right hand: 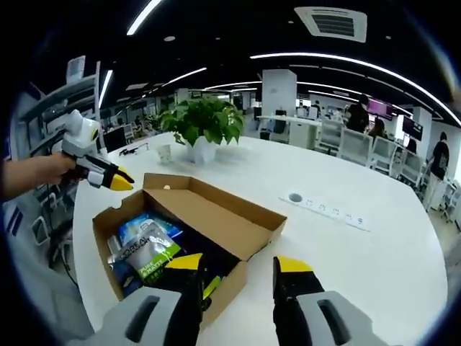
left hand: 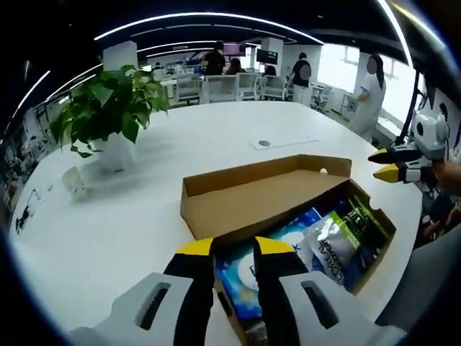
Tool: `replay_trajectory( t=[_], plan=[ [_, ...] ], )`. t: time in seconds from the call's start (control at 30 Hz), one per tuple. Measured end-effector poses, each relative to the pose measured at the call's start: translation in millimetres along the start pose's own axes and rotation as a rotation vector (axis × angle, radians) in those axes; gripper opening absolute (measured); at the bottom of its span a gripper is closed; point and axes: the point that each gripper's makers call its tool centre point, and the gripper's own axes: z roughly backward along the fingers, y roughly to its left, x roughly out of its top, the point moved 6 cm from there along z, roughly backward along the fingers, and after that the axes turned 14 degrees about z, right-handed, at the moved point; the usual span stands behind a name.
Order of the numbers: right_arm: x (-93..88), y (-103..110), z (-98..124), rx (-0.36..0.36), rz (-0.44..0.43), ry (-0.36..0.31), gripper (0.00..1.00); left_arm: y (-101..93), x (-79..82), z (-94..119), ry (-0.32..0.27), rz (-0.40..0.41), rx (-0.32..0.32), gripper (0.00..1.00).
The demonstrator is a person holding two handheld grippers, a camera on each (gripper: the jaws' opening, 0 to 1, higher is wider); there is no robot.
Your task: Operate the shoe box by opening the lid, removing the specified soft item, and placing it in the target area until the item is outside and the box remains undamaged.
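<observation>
Several packets (right hand: 148,249) fill the open shoe box (right hand: 216,209); both grippers' jaws apart, seemingly empty.

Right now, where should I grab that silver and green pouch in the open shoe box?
Pinch the silver and green pouch by its upper crimped edge, coming straight down from above. It lies on the other packets inside the shoe box, whose lid is already open, so the walls block sideways approaches.

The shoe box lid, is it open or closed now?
Open: the lid is folded back from the shoe box, so the packets inside are visible.
</observation>
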Motion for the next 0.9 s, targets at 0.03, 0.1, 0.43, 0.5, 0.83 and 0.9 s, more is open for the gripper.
replay_trajectory(
  t=[0.03, 0.1, 0.43, 0.5, 0.83, 0.9],
  plan=[
    [-0.3, 1.5, 1.6, 0.003, -0.007, -0.002, 0.38, -4.1, -2.7, 1.0, 0.005, -0.002, -0.008, 0.21],
    [-1.1, 4.9, 5.7, 0.011, -0.008, -0.007, 0.39, -10.2, -7.6, 1.8, 0.021, -0.008, -0.021, 0.21],
    [-10.2, 19.8, 25.8, 0.054, -0.007, -0.022, 0.47, -35.8, -34.6, -1.8, 0.103, -0.017, -0.093, 0.24],
    [-11.6, 21.7, 29.4, 0.056, 0.004, -0.023, 0.48, -40.5, -39.6, -2.8, 0.125, -0.033, -0.103, 0.24],
    [-18.2, 36.5, 44.7, 0.077, 0.018, -0.040, 0.54, -56.4, -57.2, -7.3, 0.180, 0.041, -0.190, 0.29],
    [-19.1, 40.3, 46.7, 0.083, 0.021, -0.043, 0.55, -58.1, -60.4, -8.9, 0.193, 0.064, -0.203, 0.30]
  ],
)
